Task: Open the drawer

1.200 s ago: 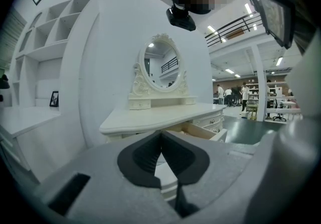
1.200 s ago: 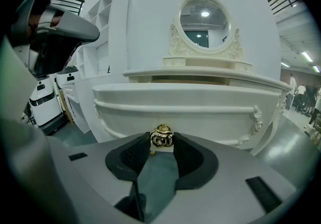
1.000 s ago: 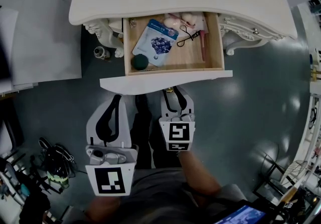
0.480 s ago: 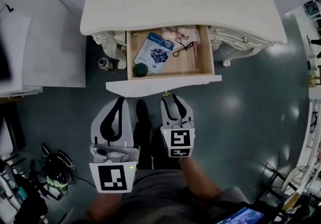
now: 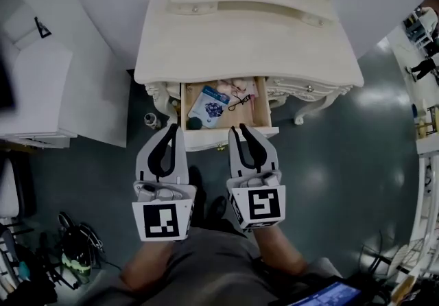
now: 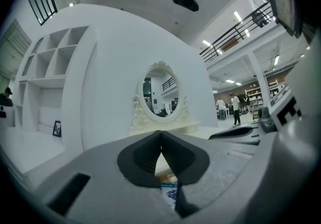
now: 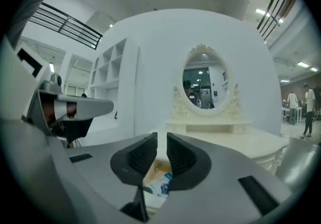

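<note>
Grey floor [image 5: 336, 167] spread around a cream dressing-table surface [image 5: 247, 51] backed by an oval mirror [image 6: 160, 92]. Its drawer [image 5: 263, 111] stood pulled out toward the person, with a blue sachet [image 5: 208, 104] and a dark round thing [image 5: 194, 122] lying inside.

Seen from the head view, the drawer lay at twelve o'clock from both tools. The left hand-held gripper [image 5: 171, 130] sat at seven o'clock of the drawer, its tips over the front panel's left end; its jaws were pressed together, pinching nothing. The right hand-held gripper [image 5: 241, 131] sat at five o'clock, tips just at the front panel. Its jaws had just been closing and stood a narrow gap apart with nothing between them. Neither tool touched the drawer, as far as the views showed.

Bare floor lay open at three o'clock of the drawer. A white unit [image 5: 48, 92] stood at nine o'clock, well apart, and a small jar [image 5: 149, 119] stood by the table leg just beside the drawer's left edge.
</note>
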The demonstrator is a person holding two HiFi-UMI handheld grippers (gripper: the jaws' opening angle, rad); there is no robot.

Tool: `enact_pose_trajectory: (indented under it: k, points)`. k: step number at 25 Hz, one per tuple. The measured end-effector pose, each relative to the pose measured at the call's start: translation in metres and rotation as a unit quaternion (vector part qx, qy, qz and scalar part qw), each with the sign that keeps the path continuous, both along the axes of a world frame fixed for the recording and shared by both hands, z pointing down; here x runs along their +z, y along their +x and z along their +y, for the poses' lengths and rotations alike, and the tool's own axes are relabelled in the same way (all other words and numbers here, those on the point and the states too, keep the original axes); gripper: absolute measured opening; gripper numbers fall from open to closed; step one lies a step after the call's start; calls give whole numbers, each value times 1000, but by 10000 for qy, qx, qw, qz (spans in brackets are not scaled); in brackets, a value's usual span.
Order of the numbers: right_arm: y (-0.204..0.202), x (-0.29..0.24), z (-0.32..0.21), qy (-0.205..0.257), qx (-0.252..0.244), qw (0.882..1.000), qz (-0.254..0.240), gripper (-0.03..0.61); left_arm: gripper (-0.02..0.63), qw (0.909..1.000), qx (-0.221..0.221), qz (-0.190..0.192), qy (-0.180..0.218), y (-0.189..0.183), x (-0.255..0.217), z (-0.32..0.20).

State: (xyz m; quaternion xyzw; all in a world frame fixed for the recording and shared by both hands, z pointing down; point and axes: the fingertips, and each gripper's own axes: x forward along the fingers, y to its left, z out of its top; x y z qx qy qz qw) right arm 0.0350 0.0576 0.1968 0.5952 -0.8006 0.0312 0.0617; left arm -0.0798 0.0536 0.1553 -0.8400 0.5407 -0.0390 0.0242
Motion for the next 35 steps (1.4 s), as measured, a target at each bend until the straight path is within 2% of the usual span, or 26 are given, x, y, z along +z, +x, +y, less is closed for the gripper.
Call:
enact_pose_trajectory:
  k: [4, 9, 25, 35]
  points:
    - [0, -48, 4, 363, 16, 9993, 52, 31, 15, 9997, -101, -167, 132, 4, -27, -1]
    - [-2, -72, 8, 632, -20, 9980, 87, 18, 15, 9995, -83, -89, 286, 7, -47, -2]
    - [-5, -78, 6, 706, 52, 9974, 97, 14, 15, 9991, 246, -198, 294, 19, -43, 3]
    - [-8, -78, 2, 738, 24, 9972, 104, 14, 15, 9989, 261, -257, 278, 17, -42, -1]
